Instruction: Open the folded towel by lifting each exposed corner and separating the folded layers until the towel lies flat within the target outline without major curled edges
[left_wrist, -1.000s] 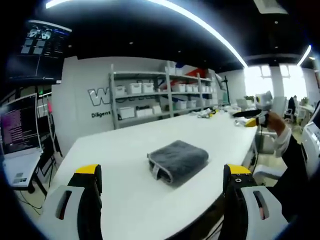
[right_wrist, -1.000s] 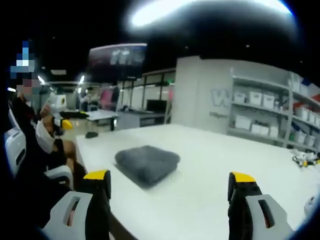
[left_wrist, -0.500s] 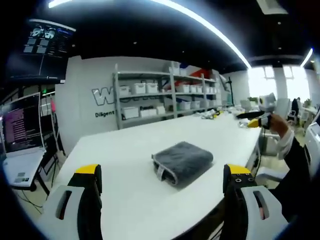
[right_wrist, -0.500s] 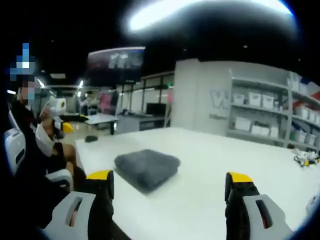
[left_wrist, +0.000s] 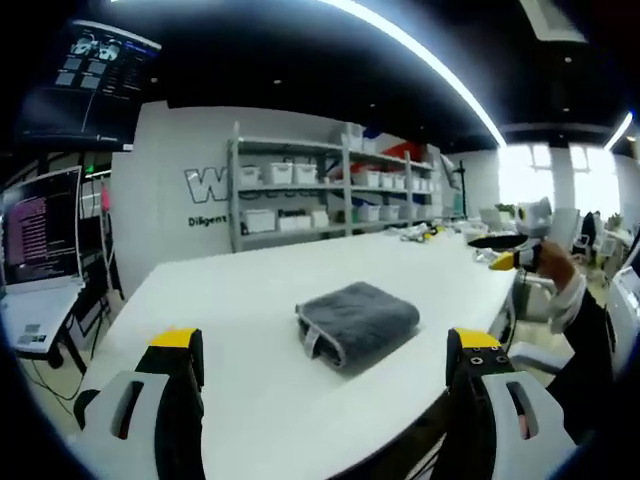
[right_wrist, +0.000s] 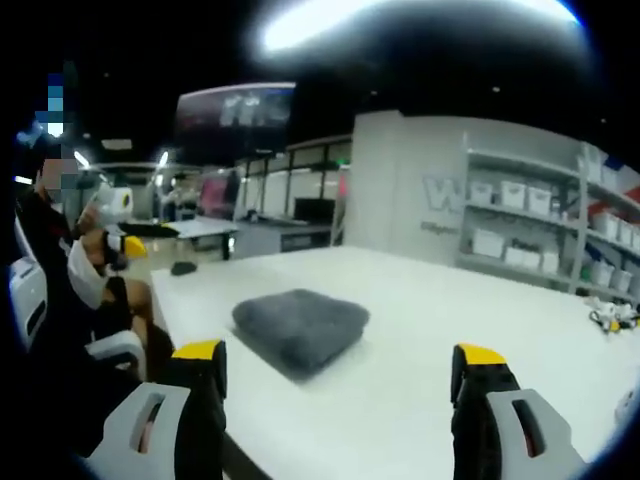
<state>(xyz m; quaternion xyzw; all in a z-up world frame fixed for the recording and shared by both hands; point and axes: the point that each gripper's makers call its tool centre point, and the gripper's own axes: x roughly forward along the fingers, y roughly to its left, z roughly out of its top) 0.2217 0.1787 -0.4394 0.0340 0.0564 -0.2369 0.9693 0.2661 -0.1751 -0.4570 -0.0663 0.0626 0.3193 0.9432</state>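
Where shelving (left_wrist: 330, 195) stands, towel (left_wrist: 355, 322) unobstructed.

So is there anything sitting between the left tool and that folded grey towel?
Nothing: in the left gripper view, just bare white tabletop runs from the open left tool up to the folded grey towel.

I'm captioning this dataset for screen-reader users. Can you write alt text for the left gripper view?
A grey towel, folded into a thick rectangle, lies on a white table, ahead of the open left hand-held gripper, whose yellow-tipped jaws rise well apart from the bottom edge. Behind the table stand shelves of white bins; at right, a person's hand holds the right hand-held gripper above the table's edge.
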